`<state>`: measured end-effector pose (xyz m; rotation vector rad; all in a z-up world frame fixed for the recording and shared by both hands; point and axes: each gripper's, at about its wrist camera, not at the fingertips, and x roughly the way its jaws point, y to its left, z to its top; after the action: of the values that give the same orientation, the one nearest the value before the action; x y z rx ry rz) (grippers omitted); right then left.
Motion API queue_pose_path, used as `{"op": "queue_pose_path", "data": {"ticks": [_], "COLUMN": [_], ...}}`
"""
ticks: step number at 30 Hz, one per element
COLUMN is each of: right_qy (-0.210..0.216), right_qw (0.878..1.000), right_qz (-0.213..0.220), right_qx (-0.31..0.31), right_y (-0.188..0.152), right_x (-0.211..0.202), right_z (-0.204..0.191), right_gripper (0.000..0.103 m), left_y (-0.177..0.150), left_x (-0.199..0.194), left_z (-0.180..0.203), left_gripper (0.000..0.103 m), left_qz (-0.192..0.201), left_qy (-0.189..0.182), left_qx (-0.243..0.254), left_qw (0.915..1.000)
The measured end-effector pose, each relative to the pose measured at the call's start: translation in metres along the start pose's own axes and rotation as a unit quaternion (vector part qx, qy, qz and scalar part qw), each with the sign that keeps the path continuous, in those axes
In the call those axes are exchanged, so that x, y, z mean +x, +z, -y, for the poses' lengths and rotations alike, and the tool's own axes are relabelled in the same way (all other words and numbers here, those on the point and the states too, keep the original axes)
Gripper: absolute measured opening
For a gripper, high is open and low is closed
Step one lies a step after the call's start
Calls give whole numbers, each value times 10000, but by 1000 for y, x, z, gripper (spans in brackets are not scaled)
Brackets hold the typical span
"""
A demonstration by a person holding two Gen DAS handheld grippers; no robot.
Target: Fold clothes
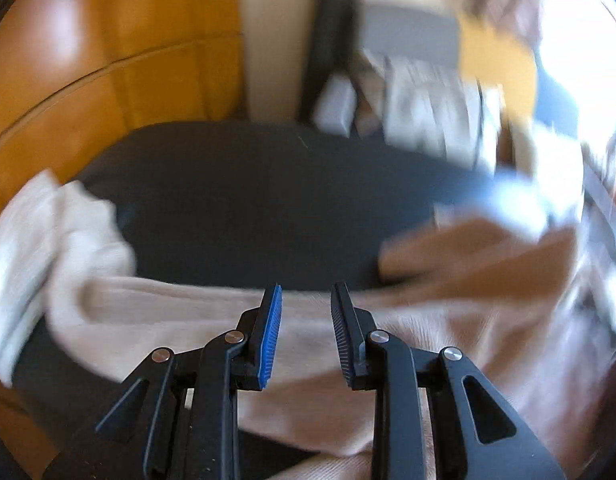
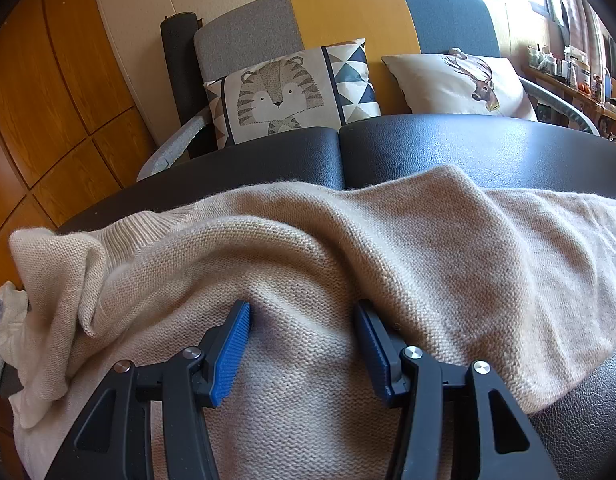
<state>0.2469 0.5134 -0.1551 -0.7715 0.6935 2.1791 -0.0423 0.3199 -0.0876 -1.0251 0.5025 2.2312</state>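
A beige knitted sweater (image 2: pixel 347 248) lies rumpled across a black padded surface (image 2: pixel 467 148). My right gripper (image 2: pixel 303 308) stands wide open, its blue fingertips (image 2: pixel 232 344) pushed against a raised fold of the knit, with fabric bulging between them. In the blurred left wrist view the same sweater (image 1: pixel 387 340) stretches across the near part of the black surface (image 1: pixel 268 200). My left gripper (image 1: pixel 306 292) hovers over it, jaws a little apart with nothing between them. A white cloth (image 1: pixel 48 248) lies bunched at the left end.
Behind the surface stands a grey, yellow and blue sofa (image 2: pixel 347 12) with a tiger cushion (image 2: pixel 284 96) and a deer cushion (image 2: pixel 459 84). Orange wooden panels (image 2: pixel 48 100) fill the left. A dark roll (image 2: pixel 180 60) leans by the sofa. A blurred tan shape (image 1: pixel 467 256) sits at the right.
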Motion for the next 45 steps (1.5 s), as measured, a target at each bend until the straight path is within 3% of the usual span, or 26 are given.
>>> {"op": "queue_pose_path", "data": {"ticks": [1, 5, 7, 11, 15, 19, 22, 26, 28, 32, 35, 38, 40, 45], "right_qy": [-4, 0, -18, -58, -63, -77, -87, -105, -116, -133, -157, -177, -232, -210], "right_qw": [10000, 10000, 10000, 10000, 10000, 10000, 10000, 9999, 9999, 9999, 9999, 9998, 9995, 9993], "right_qz": [-3, -9, -8, -8, -4, -2, 0, 2, 2, 15, 8, -12, -79, -164], "right_qx": [-3, 9, -2, -25, -27, -36, -35, -44, -49, -46, -63, -86, -185, -255], "right_y": [0, 1, 1, 1, 1, 1, 1, 1, 1, 1, 0, 0, 2, 4], "right_x": [0, 0, 0, 0, 0, 0, 1, 1, 2, 2, 2, 3, 5, 6], "right_z": [0, 0, 0, -2, -1, -1, 0, 0, -1, -1, -1, -1, -4, -4], "right_gripper": [53, 53, 53, 53, 53, 53, 53, 53, 53, 53, 53, 53, 53, 54], "left_y": [-1, 2, 9, 5, 7, 6, 8, 8, 4, -24, -40, -39, -33, -23], "left_x": [15, 29, 36, 30, 18, -18, -49, -75, -78, -67, -44, -40, -36, -23], "left_z": [10, 5, -12, -68, -94, -89, -51, 23, 68, 138, 159, 152, 144, 124], "left_gripper": [28, 34, 34, 44, 44, 44, 44, 44, 44, 44, 46, 64, 66, 85], "left_qz": [-187, -52, -156, -351, -401, 231, 749, 933, 877, 649, 545, 697, 596, 255], "left_qy": [333, 1264, 1600, 1982, 1835, 1646, 1039, 294, -85, -256, 47, 194, 38, -377], "left_qx": [248, 476, 282, -491, -1228, -1617, -1392, -327, 425, 1692, 2305, 2159, 1955, 1169], "left_qw": [9990, 9908, 9866, 9783, 9745, 9727, 9819, 9947, 9952, 9831, 9715, 9737, 9789, 9921]}}
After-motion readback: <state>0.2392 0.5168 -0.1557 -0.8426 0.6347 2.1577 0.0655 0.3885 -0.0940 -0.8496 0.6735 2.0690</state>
